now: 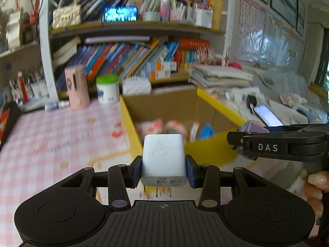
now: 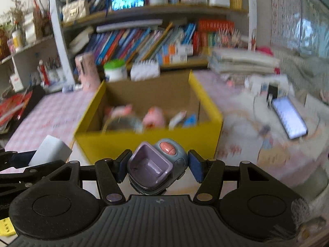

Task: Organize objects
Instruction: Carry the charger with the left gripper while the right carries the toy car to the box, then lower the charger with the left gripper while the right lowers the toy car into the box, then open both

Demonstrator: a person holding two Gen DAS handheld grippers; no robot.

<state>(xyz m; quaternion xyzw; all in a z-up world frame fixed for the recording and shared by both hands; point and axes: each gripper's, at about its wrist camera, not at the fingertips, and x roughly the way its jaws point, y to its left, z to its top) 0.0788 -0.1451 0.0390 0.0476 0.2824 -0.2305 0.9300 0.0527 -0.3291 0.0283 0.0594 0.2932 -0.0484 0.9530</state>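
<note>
Left wrist view: left gripper at lower centre, blue pads pinching a white charger from both sides, its two metal prongs pointing down toward the camera. Just behind the charger, at frame centre, an open yellow box on a pink checked tablecloth, with blurred pink toys and a blue item on its floor. At the right edge, the right gripper reaching in sideways with a purple toy at its tip, and a hand on its handle below. Upper half filled by a bookshelf; a pink tube and a green-lidded jar standing at left of the box; a lit phone lying at right. Right wrist view: right gripper at lower centre, partly spread, pads clamped on either side of the purple toy, a small purple-and-grey-blue piece with a pink button on top. Directly beyond it, the yellow box, near wall facing the camera, toys blurred inside. At lower left, the left gripper with the white charger in its grip, close beside the near left corner of the box. Phone glowing at right on the tablecloth; much of the background smeared.
</note>
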